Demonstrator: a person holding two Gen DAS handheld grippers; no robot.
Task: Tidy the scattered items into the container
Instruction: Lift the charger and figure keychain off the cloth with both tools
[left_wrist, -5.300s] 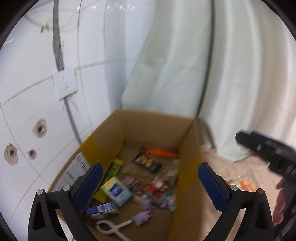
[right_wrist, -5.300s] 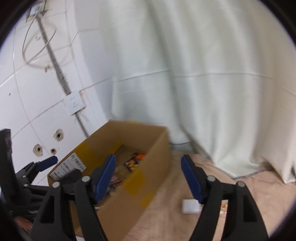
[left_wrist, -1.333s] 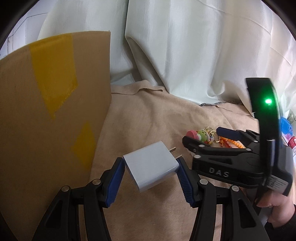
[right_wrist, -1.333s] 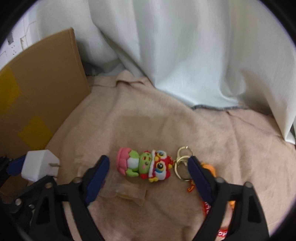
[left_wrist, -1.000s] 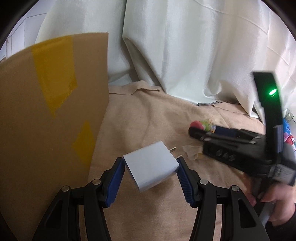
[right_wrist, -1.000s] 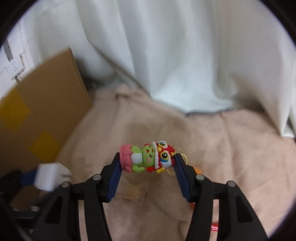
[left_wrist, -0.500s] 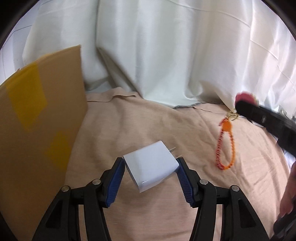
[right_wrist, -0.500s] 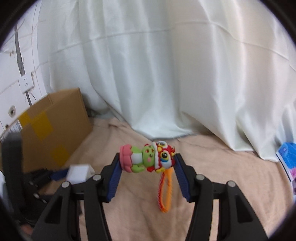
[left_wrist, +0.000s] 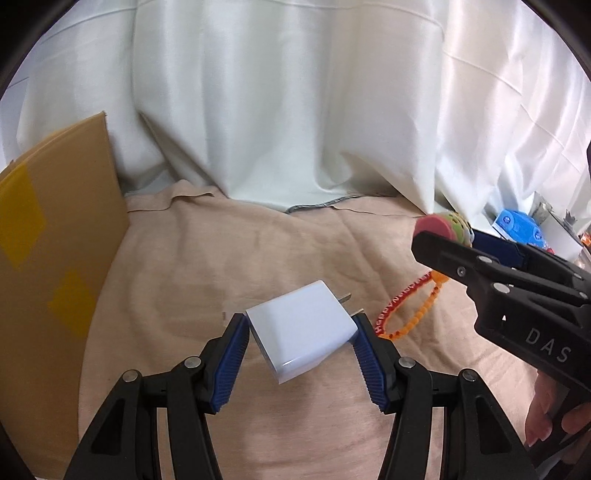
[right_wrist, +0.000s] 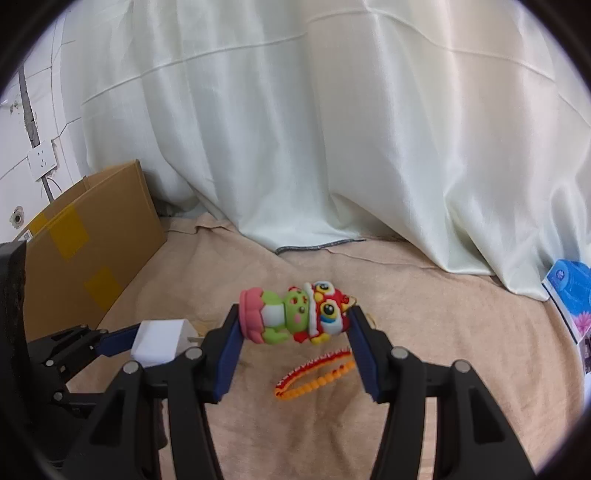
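Left gripper (left_wrist: 299, 341) clamps a charger (left_wrist: 301, 334), right gripper (right_wrist: 293, 328) a toy (right_wrist: 295, 317), above open cloth (left_wrist: 221, 258); box (left_wrist: 55, 240) left.

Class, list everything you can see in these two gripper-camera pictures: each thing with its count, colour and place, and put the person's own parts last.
Charger plug: one, white, held in the left tongs.
Cartoon keychain figure: one, pink, green and red, held in the right tongs.
Beaded strap: one, orange and red, hanging below the figure.
Cardboard box: one, brown with yellow tape, far left on the cloth.
Cloth: one, beige, covering the surface.
Curtain: white, behind.
Blue packet: one, right edge.
Wall socket: one, white, on the left wall.
Left tongs: black, blue pads.
Right tongs: black, blue pads.
Hand: one, on the right tongs' handle.
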